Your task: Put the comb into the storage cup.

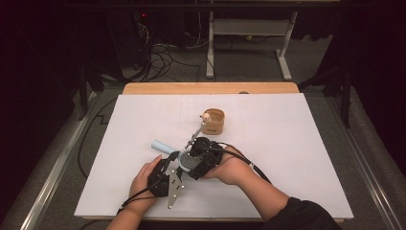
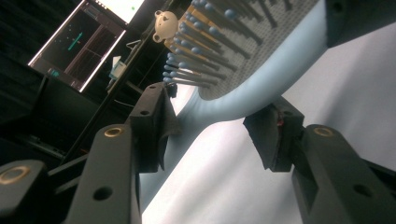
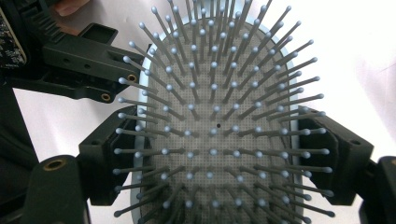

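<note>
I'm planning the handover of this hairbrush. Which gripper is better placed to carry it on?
Right. The right gripper already clamps the hairbrush head at both sides, while the left gripper has its jaws about the neck, not yet pressing.

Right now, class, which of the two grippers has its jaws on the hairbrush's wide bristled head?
The right gripper: its jaws clamp the sides of the hairbrush head. The left gripper has its jaws flanking the narrow neck instead.

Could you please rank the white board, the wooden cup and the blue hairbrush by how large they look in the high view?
1. White board, by far the largest.
2. Blue hairbrush, though the tongs hide its head, so its full extent is unsure.
3. Wooden cup, close in size to the brush's visible part.
</note>
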A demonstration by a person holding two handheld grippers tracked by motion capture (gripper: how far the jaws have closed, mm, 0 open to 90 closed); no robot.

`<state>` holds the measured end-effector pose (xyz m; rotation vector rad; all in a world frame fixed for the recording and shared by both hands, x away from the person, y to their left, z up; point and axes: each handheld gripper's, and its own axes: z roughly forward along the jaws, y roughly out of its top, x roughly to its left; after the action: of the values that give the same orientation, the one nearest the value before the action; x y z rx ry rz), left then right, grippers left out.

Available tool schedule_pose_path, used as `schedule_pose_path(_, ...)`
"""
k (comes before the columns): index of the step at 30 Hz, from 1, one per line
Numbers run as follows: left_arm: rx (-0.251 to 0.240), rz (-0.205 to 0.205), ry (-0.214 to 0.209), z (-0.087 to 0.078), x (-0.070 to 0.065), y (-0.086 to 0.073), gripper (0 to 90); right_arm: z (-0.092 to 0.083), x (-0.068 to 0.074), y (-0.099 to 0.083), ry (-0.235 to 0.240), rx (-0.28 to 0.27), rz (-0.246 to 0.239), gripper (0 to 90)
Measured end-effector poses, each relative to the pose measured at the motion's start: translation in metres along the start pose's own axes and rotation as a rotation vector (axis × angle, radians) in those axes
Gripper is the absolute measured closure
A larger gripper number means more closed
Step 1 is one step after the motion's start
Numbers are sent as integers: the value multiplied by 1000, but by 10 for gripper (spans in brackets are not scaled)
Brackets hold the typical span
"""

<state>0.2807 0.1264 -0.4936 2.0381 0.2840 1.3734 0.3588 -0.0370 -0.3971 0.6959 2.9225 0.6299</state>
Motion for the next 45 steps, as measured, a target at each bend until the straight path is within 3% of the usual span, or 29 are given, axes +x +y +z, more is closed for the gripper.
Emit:
schedule_pose_path(8,3,22,4,0,-1,0,538,0,0,0,1,-4,1,208)
schedule_pose_path(16,7,73,16,0,-4,2,586,-1,-1,0,4,-10,6,207)
schedule_pose_path(32,37,120,26,2,-7,3,684,-8,-3,0,15,-39,12,203)
schedule_pose_path(34,51,144,28,1,-7,4,700,-10,-4,0,18,-41,16,203)
schedule_pose_path(45,55,144,29,1,-6,4,735,-14,-5,1,25,-72,21,199)
